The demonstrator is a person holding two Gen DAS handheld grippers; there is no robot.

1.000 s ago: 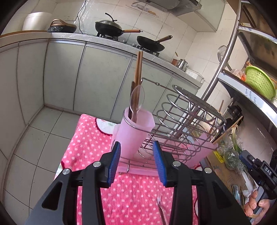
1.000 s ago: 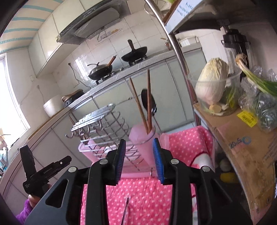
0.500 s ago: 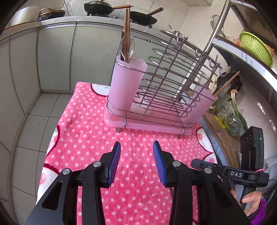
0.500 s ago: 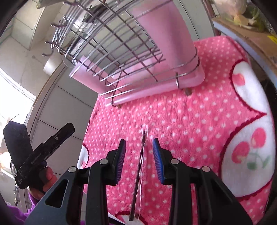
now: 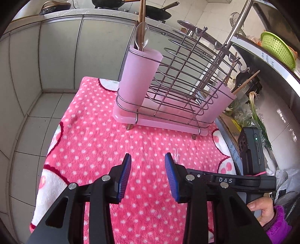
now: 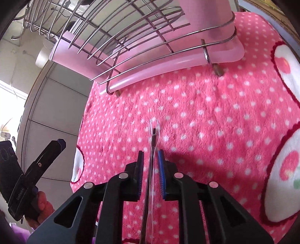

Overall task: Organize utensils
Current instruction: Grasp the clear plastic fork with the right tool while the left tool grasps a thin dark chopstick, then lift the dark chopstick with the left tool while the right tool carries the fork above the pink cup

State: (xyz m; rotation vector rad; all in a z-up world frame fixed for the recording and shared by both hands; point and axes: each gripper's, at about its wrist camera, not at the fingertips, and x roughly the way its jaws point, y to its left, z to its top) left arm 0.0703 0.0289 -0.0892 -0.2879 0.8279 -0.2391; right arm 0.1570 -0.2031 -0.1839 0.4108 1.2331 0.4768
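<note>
A clear plastic fork (image 6: pixel 153 131) lies on the pink dotted cloth (image 6: pixel 215 116), tines toward the rack. My right gripper (image 6: pixel 151 159) is low over it, its blue pads on either side of the handle with a narrow gap; the jaws are partly closed but do not pinch it. The fork's tines show in the left wrist view (image 5: pixel 175 155). My left gripper (image 5: pixel 148 169) is open and empty above the cloth. The wire drying rack (image 5: pixel 178 90) carries a pink utensil cup (image 5: pixel 137 75) with a clear spoon (image 5: pixel 141 36) and chopsticks (image 5: pixel 142 11).
The rack stands on a pink drip tray (image 6: pixel 168 63) at the cloth's far side. A second pink cup (image 5: pixel 223 101) holds a wooden stick. Greens and a cardboard box (image 5: pixel 236 120) lie to the right, under a metal shelf with a green basket (image 5: pixel 277 47).
My right gripper dropped down to the cloth and narrowed around the fork's handle. My left gripper pulled back from the rack and tilted down; the right gripper now shows beside it.
</note>
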